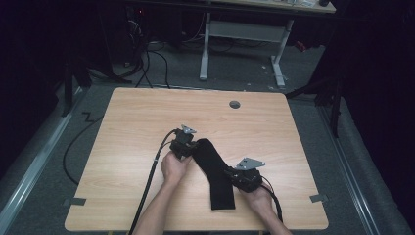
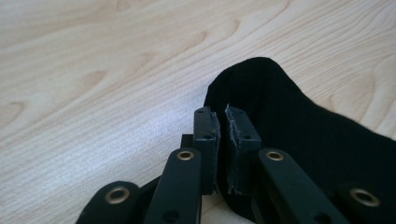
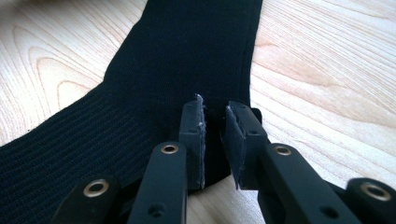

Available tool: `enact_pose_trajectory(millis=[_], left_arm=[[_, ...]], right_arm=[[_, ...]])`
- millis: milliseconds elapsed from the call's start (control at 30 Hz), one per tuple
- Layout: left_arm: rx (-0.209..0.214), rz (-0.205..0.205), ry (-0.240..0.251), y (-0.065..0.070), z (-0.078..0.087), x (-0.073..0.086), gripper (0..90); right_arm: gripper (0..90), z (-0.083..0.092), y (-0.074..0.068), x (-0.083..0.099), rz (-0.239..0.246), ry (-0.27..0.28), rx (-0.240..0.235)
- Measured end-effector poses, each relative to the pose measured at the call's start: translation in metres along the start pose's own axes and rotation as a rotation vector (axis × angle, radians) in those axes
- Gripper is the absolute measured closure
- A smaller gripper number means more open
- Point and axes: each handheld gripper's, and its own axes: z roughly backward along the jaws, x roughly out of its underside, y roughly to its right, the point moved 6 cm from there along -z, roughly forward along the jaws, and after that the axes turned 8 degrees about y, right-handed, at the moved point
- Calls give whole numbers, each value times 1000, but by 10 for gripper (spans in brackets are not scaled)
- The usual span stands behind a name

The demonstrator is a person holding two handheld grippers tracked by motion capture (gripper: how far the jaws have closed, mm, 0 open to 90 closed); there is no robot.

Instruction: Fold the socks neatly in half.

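Sock [image 1: 214, 169] lies limp, bent, near table's [image 1: 137, 122] front edge, middle. Your left gripper [image 2: 223, 122] pinches toe-end edge; right gripper [image 3: 215, 122] pinches leg-side edge. Fabric light, soft, floppy: grip edges or cuff, expect sag, stretch.

the high view looks forward and down from above the person's side, far enough to take in the whole table [image 1: 147, 112] and the floor beyond. the left gripper view sits low and close over the wood, looking along its jaws at one end of the sock [image 2: 289, 116]. the right gripper view, as near, faces the sock's [image 3: 187, 60] edge. all three share sock and tabletop.
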Motion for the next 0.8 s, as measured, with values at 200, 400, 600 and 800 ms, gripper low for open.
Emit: enact_pose_trajectory(millis=[200, 400, 600, 800], left_arm=[[14, -37, 29, 7, 11, -6, 838], [43, -63, 54, 17, 22, -10, 835], [73, -86, 59, 28, 28, -9, 835], [108, -119, 65, 42, 35, -5, 835]], right_arm=[[772, 0, 0, 0, -1, 0, 1], [772, 0, 0, 0, -2, 0, 0], [773, 0, 0, 0, -8, -8, 2], [774, 0, 0, 0, -9, -8, 4]])
